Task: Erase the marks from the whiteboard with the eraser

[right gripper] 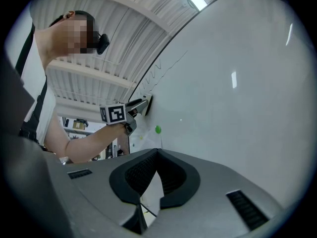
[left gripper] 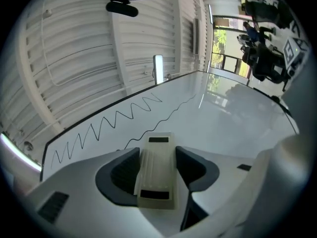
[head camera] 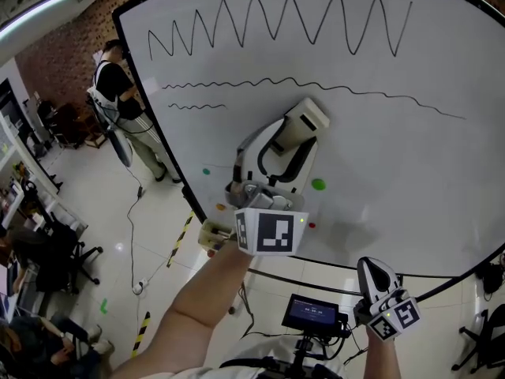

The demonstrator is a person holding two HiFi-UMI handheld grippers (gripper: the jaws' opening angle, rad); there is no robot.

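Note:
The whiteboard (head camera: 394,180) carries a black zigzag (head camera: 276,18) along its top, a long wavy line (head camera: 316,87) under it and a short squiggle (head camera: 197,106) at the left. My left gripper (head camera: 293,139) is shut on the cream eraser (head camera: 306,121), whose end is at the board just below the long wavy line. In the left gripper view the eraser (left gripper: 157,177) lies lengthwise between the dark pads, with the zigzag (left gripper: 106,123) ahead. My right gripper (head camera: 377,273) hangs low at the board's bottom edge, shut and empty; its jaws (right gripper: 157,151) meet at the tip.
Small magnets dot the board: a green one (head camera: 318,184), a smaller green one (head camera: 206,171), a red one (head camera: 312,225). A person (head camera: 118,93) stands by the board's left edge. A device with a screen (head camera: 314,313) sits below me. Office chairs and cables are on the floor at the left.

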